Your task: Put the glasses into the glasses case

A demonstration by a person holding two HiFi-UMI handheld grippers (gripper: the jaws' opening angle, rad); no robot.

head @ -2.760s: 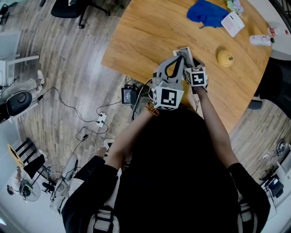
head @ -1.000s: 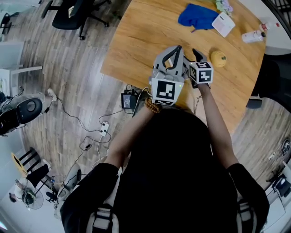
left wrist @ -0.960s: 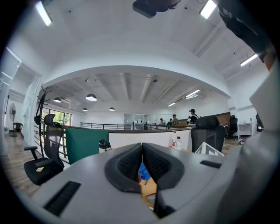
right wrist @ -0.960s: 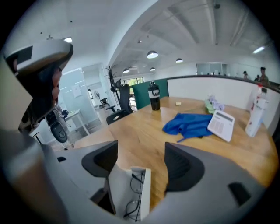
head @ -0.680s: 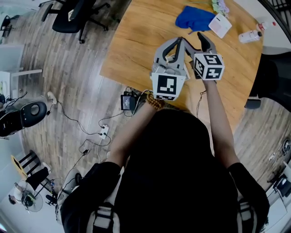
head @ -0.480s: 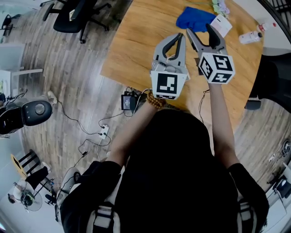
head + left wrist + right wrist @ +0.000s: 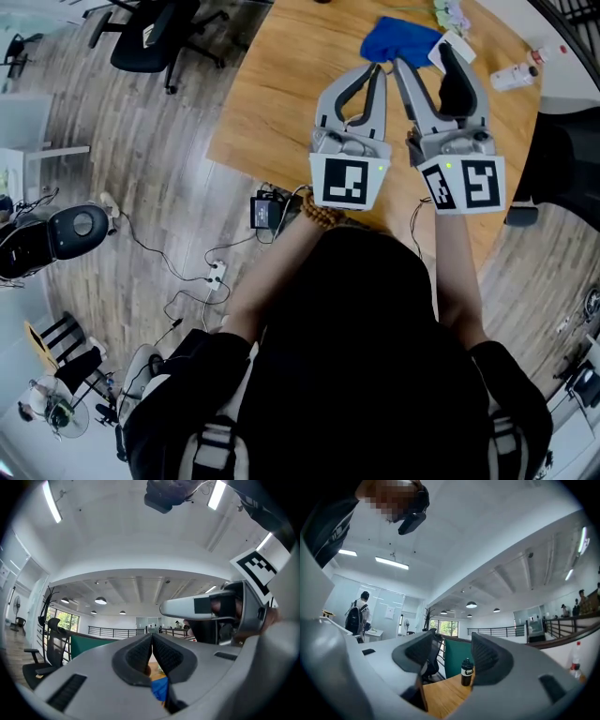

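It is bright all over. Long white light strips (image 7: 50, 501) and round ceiling lamps (image 7: 471, 604) shine from above. The light brown wooden table (image 7: 281, 84) has only soft shadows. Every picture bends at its edges; the gripper views have dark corners.

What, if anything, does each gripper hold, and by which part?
Nothing. The left gripper is shut and empty; the right gripper has jaws apart, closing, nothing between them.

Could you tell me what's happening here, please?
A person holds both tools up above the wooden table. The left tool is shut on nothing. The right tool has its jaws apart and closing, with nothing between them. A blue cloth lies at the table's far end.
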